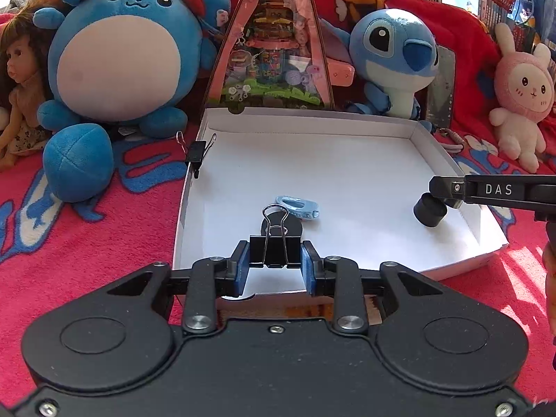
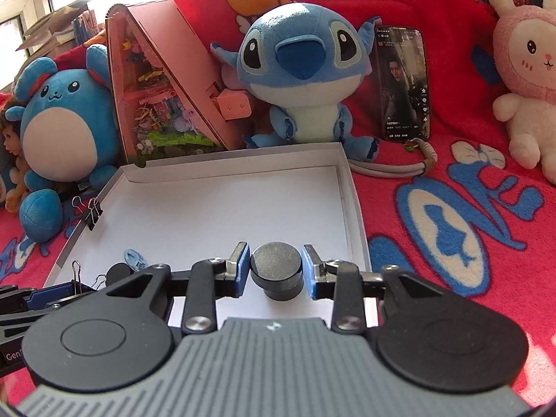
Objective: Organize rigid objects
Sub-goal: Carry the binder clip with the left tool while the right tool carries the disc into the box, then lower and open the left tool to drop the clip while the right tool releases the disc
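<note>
A shallow white box (image 1: 347, 160) lies on a red blanket (image 1: 87, 243) printed with blue letters, and both tools are working over its near end. The left tool (image 1: 275, 260) is clamped on a black binder clip (image 1: 274, 252), its blue pads pressing the clip's two sides while the wire handles stand up toward twelve o'clock; it sits at the box's near edge. Just beyond it, at twelve o'clock, lie a black disc (image 1: 293, 224) and a small light-blue plastic piece (image 1: 297, 205), touching or nearly so. A second binder clip (image 1: 197, 151) is pinched onto the box's left wall, at about ten o'clock from the left tool. The right tool (image 2: 276, 271) reaches in from three o'clock, with a dark round knob (image 2: 276, 269) between its blue pads (image 2: 241, 271); the pads sit at the knob's sides, but I cannot tell whether they actually press it. The knob rests on the box floor near the right wall. Behind the box are a round blue plush (image 1: 118, 55), a pink triangular toy house (image 1: 274, 45), a blue plush with big ears (image 1: 396, 59), a phone (image 2: 403, 83) and a pink rabbit plush (image 1: 521, 93).
</note>
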`<state>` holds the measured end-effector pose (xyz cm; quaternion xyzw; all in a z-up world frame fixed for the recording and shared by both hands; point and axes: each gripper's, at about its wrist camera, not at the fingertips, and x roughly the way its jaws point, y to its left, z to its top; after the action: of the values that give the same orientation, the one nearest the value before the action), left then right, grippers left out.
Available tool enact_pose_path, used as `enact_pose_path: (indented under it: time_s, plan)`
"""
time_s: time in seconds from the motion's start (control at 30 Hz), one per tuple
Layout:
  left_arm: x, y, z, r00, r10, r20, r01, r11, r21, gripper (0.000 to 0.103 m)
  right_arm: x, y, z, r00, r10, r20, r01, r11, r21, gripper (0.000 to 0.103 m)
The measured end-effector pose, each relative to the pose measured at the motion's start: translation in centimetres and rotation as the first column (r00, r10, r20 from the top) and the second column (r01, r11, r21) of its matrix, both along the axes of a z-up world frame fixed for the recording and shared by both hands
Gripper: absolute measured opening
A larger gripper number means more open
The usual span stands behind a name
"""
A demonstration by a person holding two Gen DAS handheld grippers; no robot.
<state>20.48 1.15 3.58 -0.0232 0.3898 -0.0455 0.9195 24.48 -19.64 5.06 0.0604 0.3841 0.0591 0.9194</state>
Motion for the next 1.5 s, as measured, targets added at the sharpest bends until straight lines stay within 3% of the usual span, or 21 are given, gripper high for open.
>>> enact_pose_path:
  time_s: [1.5]
  plan:
    - [2.6,-0.9,-1.6,1.0,0.026,0.007,-0.026,0.999,0.024,0.03,1.0,0.7,-1.3,1.0,0.006,-0.031,-0.007,0.999,-0.038,0.039]
